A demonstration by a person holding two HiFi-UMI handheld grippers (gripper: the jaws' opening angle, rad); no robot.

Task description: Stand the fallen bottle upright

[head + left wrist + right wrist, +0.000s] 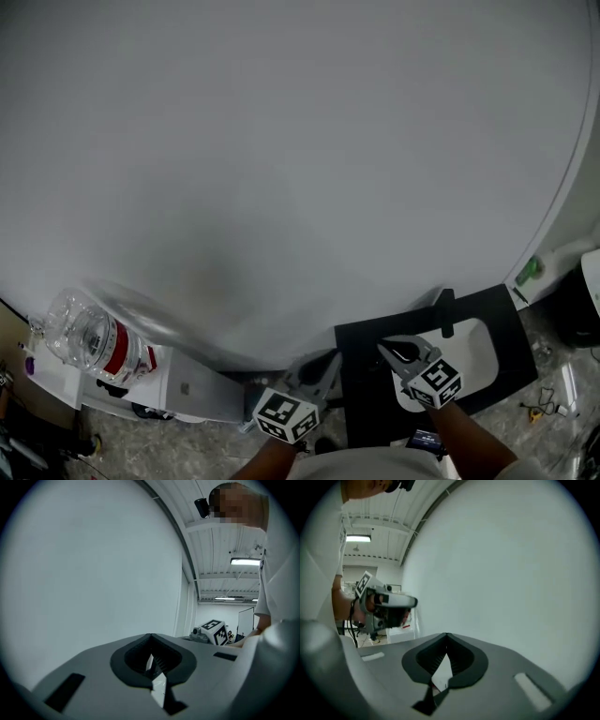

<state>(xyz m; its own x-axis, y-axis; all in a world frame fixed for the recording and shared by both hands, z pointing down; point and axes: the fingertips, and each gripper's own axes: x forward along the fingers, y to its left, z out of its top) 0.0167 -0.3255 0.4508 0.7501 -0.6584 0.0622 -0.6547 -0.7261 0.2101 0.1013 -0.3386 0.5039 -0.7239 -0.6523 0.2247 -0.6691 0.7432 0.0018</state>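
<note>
A clear plastic bottle (94, 342) with a red and white label sits at the lower left of the head view, on a low white stand (183, 386) just past the rim of the big white round table (300, 169). It is blurred, and I cannot tell whether it lies or stands. My left gripper (330, 360) hovers at the bottom centre, well right of the bottle, its jaws shut with nothing between them (150, 635). My right gripper (384, 348) is beside it, also shut and empty (446, 634). Both point at the table's plain white surface.
A black board (497, 314) with a white piece on it lies on the floor under my right gripper. A small green object (530, 271) sits by the table's right rim. Cables and clutter lie on the floor at the lower right and lower left.
</note>
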